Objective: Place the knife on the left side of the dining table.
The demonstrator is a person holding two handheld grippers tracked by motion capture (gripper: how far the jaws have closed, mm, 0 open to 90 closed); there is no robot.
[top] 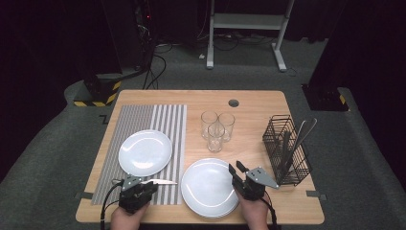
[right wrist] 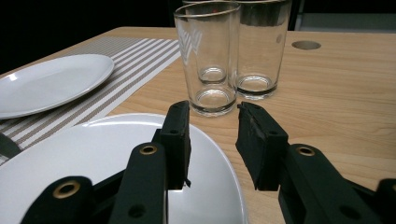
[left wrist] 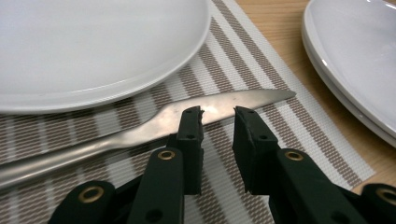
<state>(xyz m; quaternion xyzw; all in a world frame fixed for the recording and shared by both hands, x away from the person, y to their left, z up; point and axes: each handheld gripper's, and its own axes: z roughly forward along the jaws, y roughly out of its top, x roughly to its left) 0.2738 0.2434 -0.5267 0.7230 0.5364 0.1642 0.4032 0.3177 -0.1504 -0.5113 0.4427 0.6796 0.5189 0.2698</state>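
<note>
Left tool (left wrist: 217,112) low over knife (left wrist: 140,128) — jaws apart, empty, right tool (right wrist: 212,109) likewise open.

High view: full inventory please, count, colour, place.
Table: 1, light wood, centre.
Placemat: 1, grey-white striped, table's left half.
Plate: 1, white, on the placemat.
Plate stack: 1 stack, white, near edge, centre; plate count unclear.
Knife: 1, silver, on placemat below the single plate.
Glasses: 3, clear, clustered mid-table.
Cutlery basket: 1, black wire, right side, holding utensils.
Left tongs: black, open, at the knife.
Right tongs: black, open, over the stack's right rim.
</note>
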